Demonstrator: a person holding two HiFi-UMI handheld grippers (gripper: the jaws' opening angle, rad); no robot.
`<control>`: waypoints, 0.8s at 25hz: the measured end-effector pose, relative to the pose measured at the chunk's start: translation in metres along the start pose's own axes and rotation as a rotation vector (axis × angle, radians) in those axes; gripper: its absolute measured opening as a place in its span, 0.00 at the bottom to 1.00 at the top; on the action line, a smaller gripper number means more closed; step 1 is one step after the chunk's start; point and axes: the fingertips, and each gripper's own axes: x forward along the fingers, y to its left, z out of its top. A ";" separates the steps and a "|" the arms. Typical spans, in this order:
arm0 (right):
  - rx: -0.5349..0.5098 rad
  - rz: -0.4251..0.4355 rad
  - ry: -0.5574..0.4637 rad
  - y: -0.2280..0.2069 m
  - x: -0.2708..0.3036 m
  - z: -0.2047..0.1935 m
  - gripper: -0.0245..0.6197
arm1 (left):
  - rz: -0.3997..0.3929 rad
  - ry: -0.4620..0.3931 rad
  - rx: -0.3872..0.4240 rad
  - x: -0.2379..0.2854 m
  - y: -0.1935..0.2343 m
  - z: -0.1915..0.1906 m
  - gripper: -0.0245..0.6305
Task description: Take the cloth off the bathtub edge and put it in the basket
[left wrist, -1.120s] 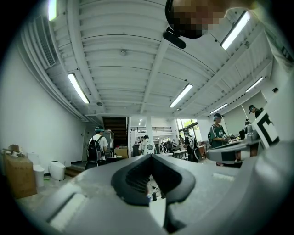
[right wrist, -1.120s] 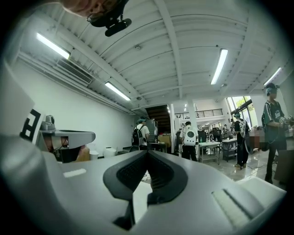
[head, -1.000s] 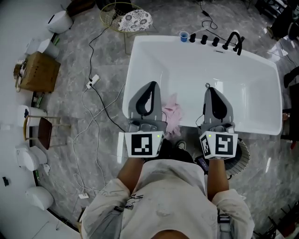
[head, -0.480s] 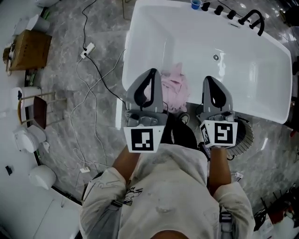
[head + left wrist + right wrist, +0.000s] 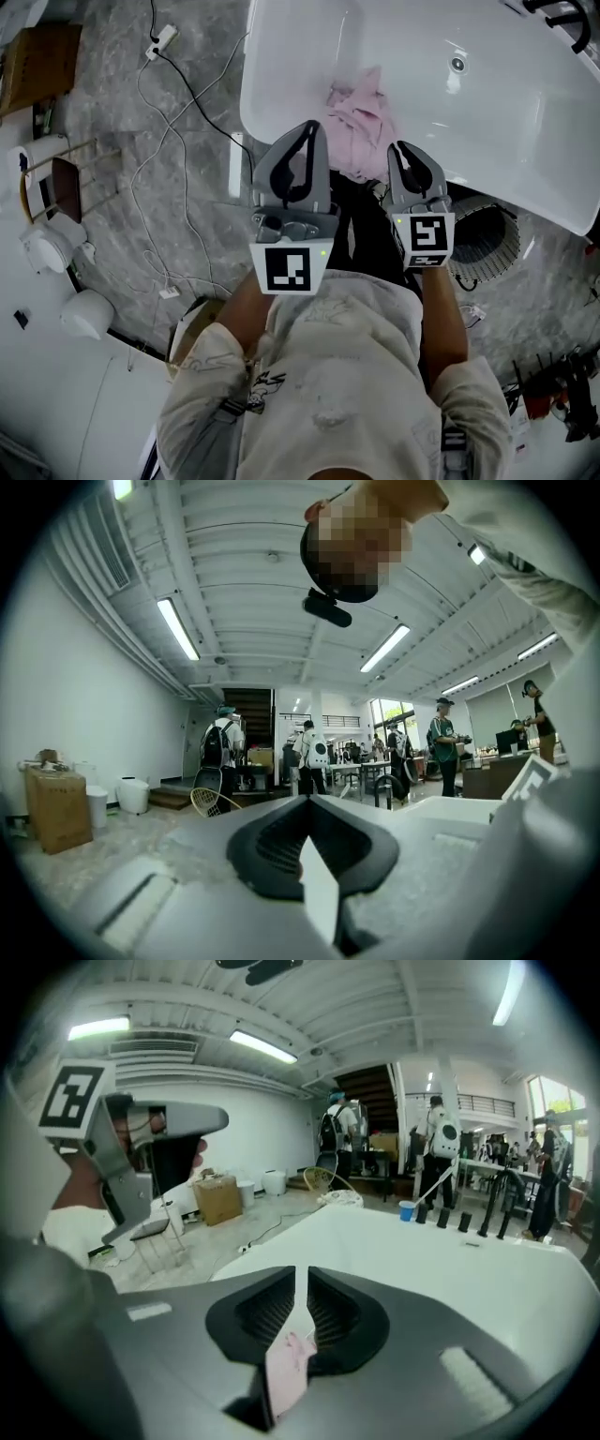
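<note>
Grey marble floor [image 5: 187,216], white bathtub [image 5: 525,122] across top of head view. Left tool [image 5: 305,803] clenched tight, nothing in it. Right tool [image 5: 300,1274] tipped downward, jaws just been opening, now cracked to a thin slit, pads not gripping anything, though a bit of pink shows through the slit low down. Pink cloth [image 5: 361,131] crumpled over bathtub's near edge, sitting between both tools, just beside each. Dark ribbed basket [image 5: 487,236] on floor under bathtub edge, right of right tool. Cables [image 5: 187,122] snaking over floor off to left.
</note>
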 end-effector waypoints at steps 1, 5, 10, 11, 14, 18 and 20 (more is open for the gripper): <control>-0.003 0.022 0.035 0.005 0.010 -0.016 0.11 | -0.002 0.010 0.001 0.001 0.002 -0.009 0.04; -0.079 0.110 0.181 0.024 0.049 -0.079 0.19 | 0.009 0.062 -0.013 0.002 0.010 -0.050 0.04; -0.307 0.202 0.371 0.041 0.079 -0.150 0.43 | 0.007 0.136 -0.057 -0.003 0.011 -0.086 0.04; -0.388 0.223 0.406 0.044 0.083 -0.161 0.47 | 0.002 0.148 -0.061 -0.003 0.011 -0.090 0.04; -0.571 0.308 0.511 0.054 0.094 -0.195 0.53 | -0.006 0.172 -0.071 -0.005 0.011 -0.101 0.04; -0.717 0.395 0.637 0.058 0.106 -0.232 0.67 | -0.001 0.181 -0.085 -0.001 0.015 -0.107 0.04; -0.799 0.422 0.671 0.059 0.111 -0.244 0.70 | -0.001 0.194 -0.090 0.000 0.018 -0.112 0.04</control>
